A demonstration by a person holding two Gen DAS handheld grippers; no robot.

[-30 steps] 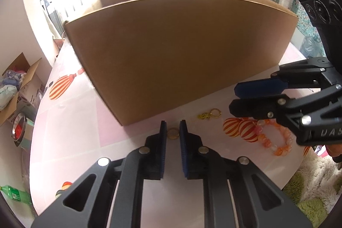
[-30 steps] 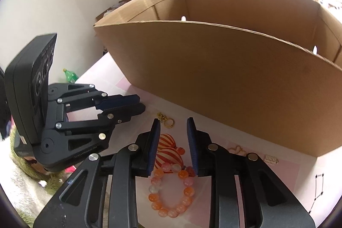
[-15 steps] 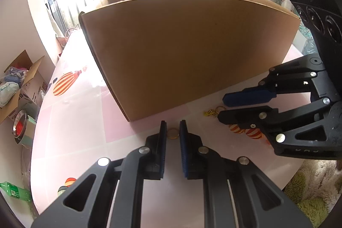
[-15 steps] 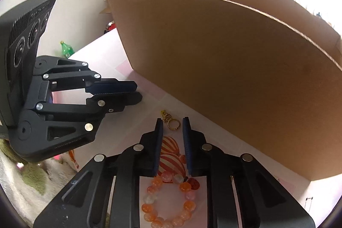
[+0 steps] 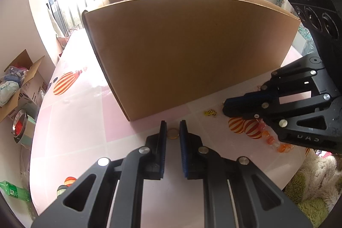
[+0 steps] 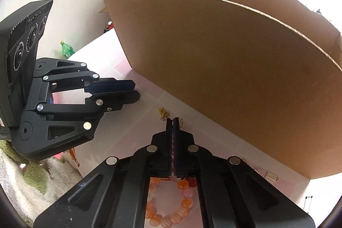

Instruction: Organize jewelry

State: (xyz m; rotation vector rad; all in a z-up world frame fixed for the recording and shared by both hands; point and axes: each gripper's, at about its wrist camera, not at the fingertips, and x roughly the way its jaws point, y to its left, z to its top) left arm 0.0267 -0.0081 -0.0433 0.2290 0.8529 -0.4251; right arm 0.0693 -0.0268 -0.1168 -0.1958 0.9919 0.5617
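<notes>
My left gripper (image 5: pixel 172 131) is shut on a small gold ring (image 5: pixel 172 133), held just above the pink table in front of the big cardboard box (image 5: pixel 188 52). My right gripper (image 6: pixel 173 121) has its fingers closed at the gold chain with a ring (image 6: pixel 165 114) lying on the table; the ring end (image 6: pixel 181 121) pokes out beside the fingertips. The chain also shows in the left wrist view (image 5: pixel 210 113) by the right gripper (image 5: pixel 226 106). An orange bead bracelet (image 6: pixel 171 204) lies under the right gripper, also seen in the left wrist view (image 5: pixel 275 140).
The open box (image 6: pixel 224 61) stands close ahead, its wall above both grippers. A small white hair clip (image 6: pixel 271 176) lies at the box's right corner. The table (image 5: pixel 74 121) edge is near on the left, with a floor box and a green bottle (image 5: pixel 12 190) beyond.
My right gripper has moved forward over the bracelet to the gold chain and its fingers have closed. My left gripper stays shut on the gold ring, shifted slightly.
</notes>
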